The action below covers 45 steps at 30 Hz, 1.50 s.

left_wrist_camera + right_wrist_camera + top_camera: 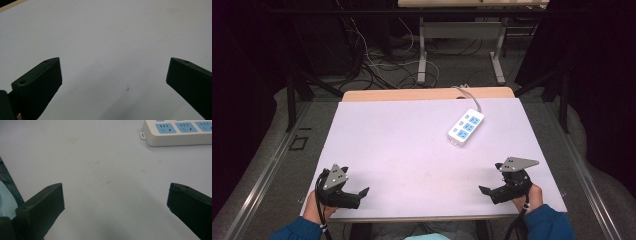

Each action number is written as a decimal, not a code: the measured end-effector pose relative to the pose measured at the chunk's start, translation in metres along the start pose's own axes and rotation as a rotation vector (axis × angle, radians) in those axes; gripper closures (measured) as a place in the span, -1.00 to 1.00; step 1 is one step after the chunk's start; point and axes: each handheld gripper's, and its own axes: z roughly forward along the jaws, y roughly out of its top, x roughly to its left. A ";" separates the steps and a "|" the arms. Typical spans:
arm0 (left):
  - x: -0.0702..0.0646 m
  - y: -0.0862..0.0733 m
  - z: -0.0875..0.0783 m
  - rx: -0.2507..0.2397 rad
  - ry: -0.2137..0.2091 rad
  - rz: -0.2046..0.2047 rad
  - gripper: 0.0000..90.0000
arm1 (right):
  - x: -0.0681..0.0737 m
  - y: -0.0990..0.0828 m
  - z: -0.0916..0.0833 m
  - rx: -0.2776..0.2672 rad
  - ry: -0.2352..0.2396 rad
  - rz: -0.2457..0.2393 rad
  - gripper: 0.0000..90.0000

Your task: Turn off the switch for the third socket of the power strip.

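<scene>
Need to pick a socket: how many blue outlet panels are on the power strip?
3, in a row along the power strip at the table's far right: far, middle, near. None looks hidden.

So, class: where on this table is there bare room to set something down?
The white table is bare across its left half and middle, from the far edge down to the two tongs, left and right. The only occupied patch is far right, where the power strip lies.

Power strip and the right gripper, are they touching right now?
Apart. The high view shows the right gripper near the table's front edge, with bare white surface between it and the power strip farther back. The right gripper view shows its jaws open, holding nothing.
</scene>
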 end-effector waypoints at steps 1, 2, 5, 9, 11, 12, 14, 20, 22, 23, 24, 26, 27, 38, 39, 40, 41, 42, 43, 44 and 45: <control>0.000 0.000 0.000 -0.001 0.001 0.001 -0.99 | 0.000 0.000 -0.001 0.006 0.000 0.003 -0.98; 0.000 0.000 0.000 0.000 -0.004 0.001 -0.99 | 0.000 0.000 0.000 0.005 0.004 0.001 -0.98; 0.000 -0.001 0.000 -0.004 0.000 -0.002 -0.99 | 0.001 0.001 0.000 0.010 -0.001 0.011 -0.98; -0.001 0.000 0.000 -0.001 -0.005 0.000 -0.99 | -0.001 0.000 0.001 0.005 0.003 0.006 -0.98; -0.001 0.000 0.001 -0.003 -0.004 0.002 -0.99 | -0.001 0.001 0.000 0.016 0.006 0.004 -0.98; -0.001 0.000 0.001 0.000 -0.004 0.001 -0.99 | 0.000 0.001 0.000 0.014 0.003 0.019 -0.98; -0.001 0.000 0.001 -0.003 -0.002 0.001 -0.99 | 0.000 0.001 0.001 0.010 -0.004 0.021 -0.98; -0.001 0.000 0.001 0.003 -0.006 0.001 -0.99 | -0.006 0.005 0.003 0.003 -0.009 0.026 -0.99; 0.000 0.000 0.000 -0.003 0.003 0.003 -0.99 | -0.008 0.006 0.004 0.006 -0.023 0.021 -0.99; 0.000 0.000 0.000 -0.003 0.002 -0.002 -0.99 | -0.008 0.007 0.004 0.015 -0.017 0.030 -0.99; 0.000 0.000 0.000 -0.005 0.002 -0.002 -0.99 | -0.010 0.008 0.006 0.004 -0.022 0.025 -0.99; 0.000 0.000 0.001 -0.004 0.004 0.000 -0.99 | -0.010 0.009 0.006 0.017 -0.021 0.032 -0.99; 0.000 0.000 0.001 -0.002 0.002 0.003 -0.99 | -0.012 0.010 0.006 0.017 -0.021 0.021 -0.98; 0.000 0.000 0.001 0.006 0.002 0.006 -0.99 | -0.018 0.019 0.012 0.018 -0.032 0.030 -0.98; 0.000 0.000 0.001 0.006 0.003 0.007 -0.99 | -0.019 0.019 0.013 0.011 -0.034 0.027 -0.98; 0.000 0.000 0.001 0.006 0.003 0.007 -0.99 | -0.019 0.019 0.013 0.011 -0.034 0.027 -0.98; 0.000 0.000 0.001 0.002 0.005 0.004 -0.99 | -0.020 0.021 0.014 0.017 -0.035 0.033 -0.98; 0.000 0.000 0.001 0.008 0.003 0.005 -0.99 | -0.021 0.022 0.014 0.015 -0.036 0.031 -0.98; 0.000 0.000 0.001 0.008 0.003 0.005 -0.99 | -0.022 0.022 0.015 0.011 -0.038 0.035 -0.98; 0.000 0.000 0.002 0.007 -0.001 -0.001 -0.99 | -0.023 0.023 0.016 0.012 -0.041 0.034 -0.98; -0.001 0.000 0.002 0.010 -0.003 -0.002 -0.99 | -0.024 0.024 0.017 0.020 -0.037 0.040 -0.98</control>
